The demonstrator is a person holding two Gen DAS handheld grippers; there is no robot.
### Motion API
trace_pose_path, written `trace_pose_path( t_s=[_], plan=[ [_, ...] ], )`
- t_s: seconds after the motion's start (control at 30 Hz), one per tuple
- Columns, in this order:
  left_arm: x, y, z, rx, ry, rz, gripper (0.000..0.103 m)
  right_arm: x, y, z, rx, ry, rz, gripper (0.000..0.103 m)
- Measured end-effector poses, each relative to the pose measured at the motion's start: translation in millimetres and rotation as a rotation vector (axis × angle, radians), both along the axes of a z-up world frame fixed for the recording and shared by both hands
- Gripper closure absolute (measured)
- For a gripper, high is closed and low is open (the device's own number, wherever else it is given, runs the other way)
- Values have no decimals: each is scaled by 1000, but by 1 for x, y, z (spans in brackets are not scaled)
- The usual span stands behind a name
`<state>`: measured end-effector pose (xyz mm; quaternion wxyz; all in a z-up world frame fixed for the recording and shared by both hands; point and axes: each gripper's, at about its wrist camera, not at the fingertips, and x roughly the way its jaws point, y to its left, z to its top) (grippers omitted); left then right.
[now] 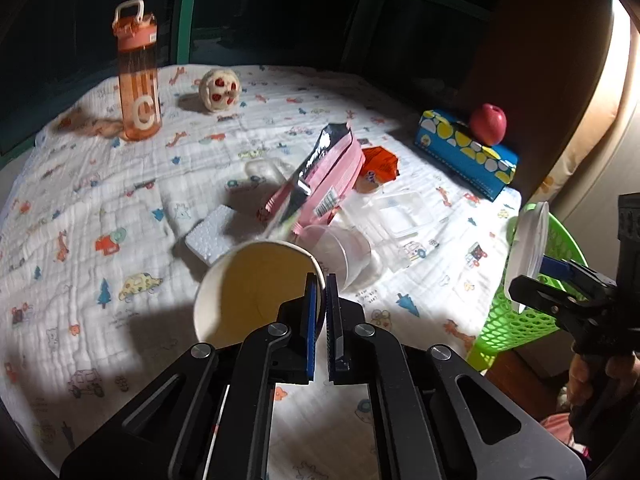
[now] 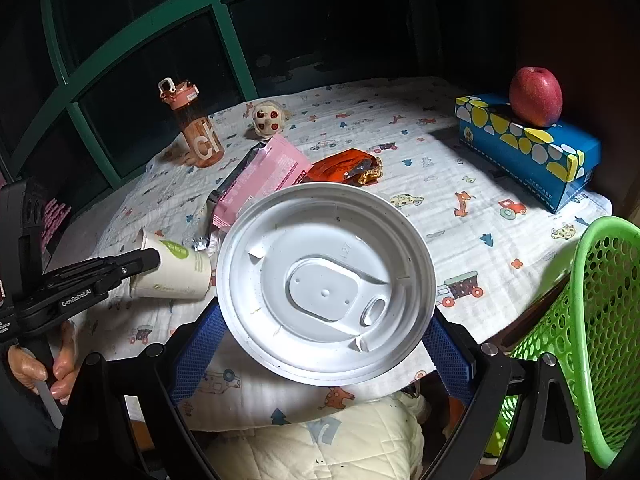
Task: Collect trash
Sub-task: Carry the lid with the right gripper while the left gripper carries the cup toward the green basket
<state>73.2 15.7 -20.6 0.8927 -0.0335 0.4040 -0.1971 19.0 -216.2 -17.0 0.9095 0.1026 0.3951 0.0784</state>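
Dark green-framed window panes (image 2: 132,80) back a worktop (image 1: 80,208) covered in a white quilted cloth printed with cars, trees and giraffes; strong light falls on the middle, the edges are in shadow. At the far left stands an orange water bottle (image 1: 138,76), upright, lid on, with a small round spotted toy (image 1: 220,90) near it. On the right side sits a blue tissue box (image 2: 528,148) with yellow and white spots, a red apple (image 2: 536,96) resting on top. Mid-cloth trash pile: a pink foil pouch (image 1: 316,180), torn open and propped up; an orange wrapper (image 2: 344,168) just behind it; a white foam block (image 1: 212,236); a clear plastic cup (image 1: 340,252) on its side, contents not visible; a clear plastic tray (image 1: 400,216) beside it. A green perforated basket (image 2: 592,320) stands off the worktop's right edge; its inside cannot be seen.

Left tool (image 1: 321,284) is clamped on the rim of a paper cup (image 1: 256,288), one pad inside, one outside; the cup is tipped with its mouth toward the camera and looks empty. Right tool (image 2: 320,344) grips a white plastic lid (image 2: 326,284) edge to edge between its blue pads, held up near the basket. A person's hand (image 2: 40,364) holds the left tool's handle.
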Motion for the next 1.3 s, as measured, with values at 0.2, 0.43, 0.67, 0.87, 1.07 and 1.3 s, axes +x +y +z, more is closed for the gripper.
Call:
trace_pose_path(
  t_s=[0.2,0.43,0.67,0.87,1.07,1.3],
  plan=[
    [-10,1,14,13,-28,-19,101,-6,-15,6,-5,-11,-32,13],
    [-11,-4,21,-11,-33,-22,101,-11,-39,9,-22,-10,-87,13],
    [-9,-24,41,-39,-60,-72,101,-18,-72,15,-52,-9,-161,13],
    [-5,-66,60,-80,-81,-170,101,-26,-112,18,-98,17,-235,13],
    [5,-121,73,-109,-94,-269,101,-31,-159,14,-145,70,-316,13],
    [13,-184,80,-115,-89,-374,101,-36,-203,-6,-150,151,-374,13]
  ],
)
